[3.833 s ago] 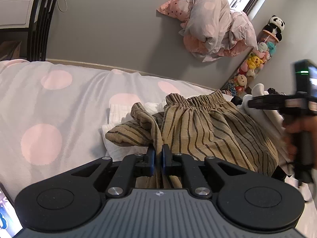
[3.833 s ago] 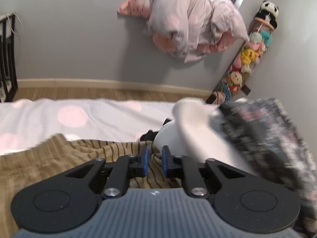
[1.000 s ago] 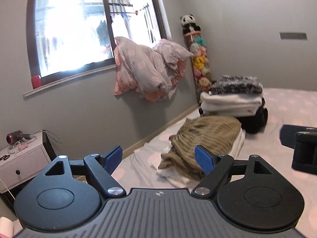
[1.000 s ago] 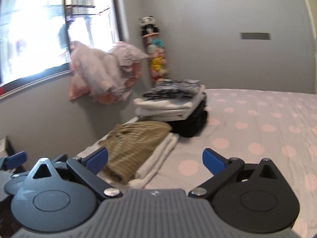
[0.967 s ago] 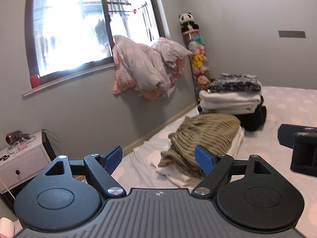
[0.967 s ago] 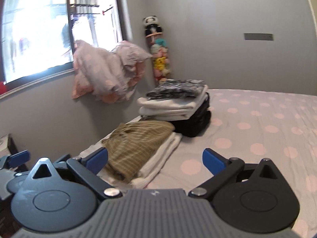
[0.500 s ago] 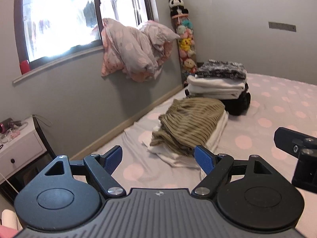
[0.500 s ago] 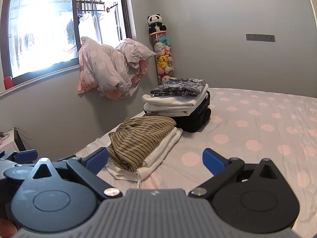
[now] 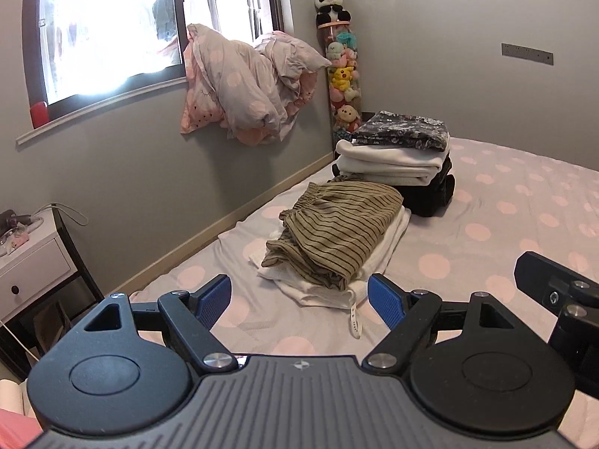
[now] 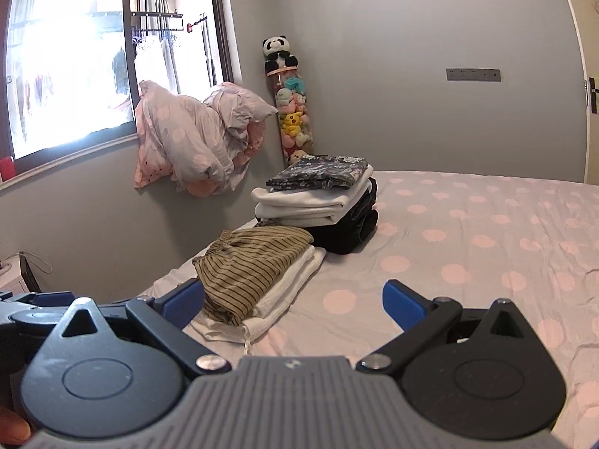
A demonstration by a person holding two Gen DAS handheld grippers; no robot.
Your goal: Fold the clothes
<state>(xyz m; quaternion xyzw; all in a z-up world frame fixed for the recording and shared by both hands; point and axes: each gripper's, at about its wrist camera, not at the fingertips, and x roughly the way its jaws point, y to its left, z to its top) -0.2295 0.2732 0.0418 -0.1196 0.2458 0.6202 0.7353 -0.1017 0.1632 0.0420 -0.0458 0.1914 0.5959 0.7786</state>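
Observation:
A folded brown striped garment (image 9: 337, 228) lies on a folded white garment (image 9: 389, 247) on the bed; it also shows in the right wrist view (image 10: 251, 262). Behind it stands a stack of folded clothes (image 9: 397, 161), patterned dark on top, white in the middle, black below; the stack also shows in the right wrist view (image 10: 318, 194). My left gripper (image 9: 299, 299) is open and empty, well back from the clothes. My right gripper (image 10: 292, 303) is open and empty, also back from them. Part of the right gripper shows at the right edge of the left wrist view (image 9: 558, 292).
The bed (image 10: 468, 247) has a grey sheet with pink dots. A pink-grey duvet (image 9: 247, 86) hangs from the window sill. A tube of plush toys (image 9: 338, 75) stands in the corner. A white nightstand (image 9: 30, 258) is at the left.
Both grippers, shut on the striped garment earlier, have let go, opened wide and pulled back from the bed. The striped garment now lies folded on the white one.

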